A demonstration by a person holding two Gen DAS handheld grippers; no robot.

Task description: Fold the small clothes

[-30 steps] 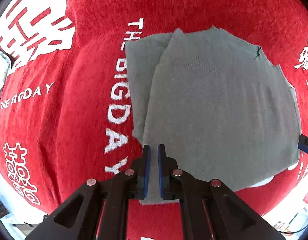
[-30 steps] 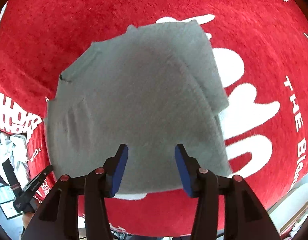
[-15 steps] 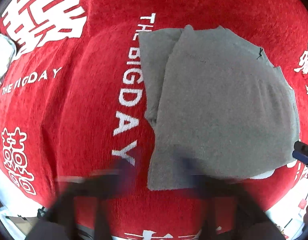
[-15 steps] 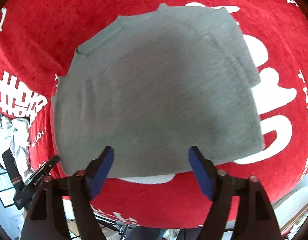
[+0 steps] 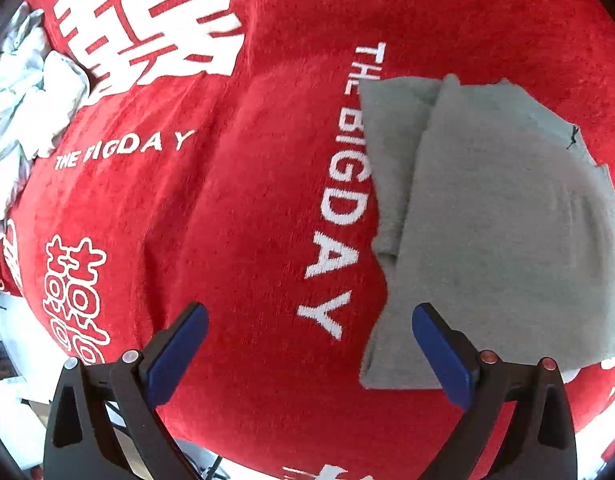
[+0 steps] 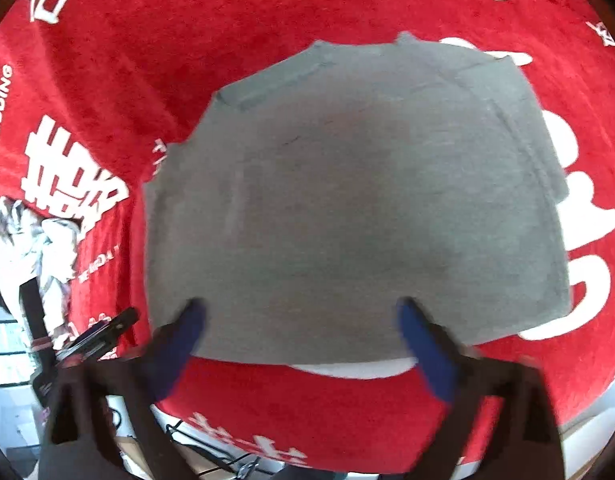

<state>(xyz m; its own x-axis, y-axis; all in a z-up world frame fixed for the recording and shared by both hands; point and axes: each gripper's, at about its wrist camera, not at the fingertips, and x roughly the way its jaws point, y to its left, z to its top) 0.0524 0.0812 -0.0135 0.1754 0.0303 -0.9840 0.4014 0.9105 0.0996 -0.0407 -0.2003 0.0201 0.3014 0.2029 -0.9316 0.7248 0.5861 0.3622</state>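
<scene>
**Grey garment released, both grippers standing wide**

Grey knitted garment [image 5: 499,220], folded into a flat, roughly square stack, lies on the red plush cloth with white lettering [image 5: 247,220] that covers the surface. I have both tools clear of it. My left gripper [image 5: 309,354] has its blue-padded fingers [image 5: 175,354] spread wide with nothing between them but red cloth; the stack's near left corner sits just inside the right-hand finger and runs away ahead and to the right of it. My right gripper [image 6: 303,340] has just been opening and now stands wide too, its fingers blurred; the stack's near edge [image 6: 307,356] lies under and between the fingertips, but the pads do not press on it.

Risks as I judge them: the folded layers are not flush. Ahead of my left fingers a lower layer juts out past the top layer's left edge, so another fold taken from here could carry that offset along and end lopsided. If a finger snags the fuzzy knit on the next move, it may drag the top layer and open the fold. The loose red cloth could also bunch up under a low pinch.

A crumpled white pile [image 5: 31,92] sits far left of my left fingers, well apart.
</scene>
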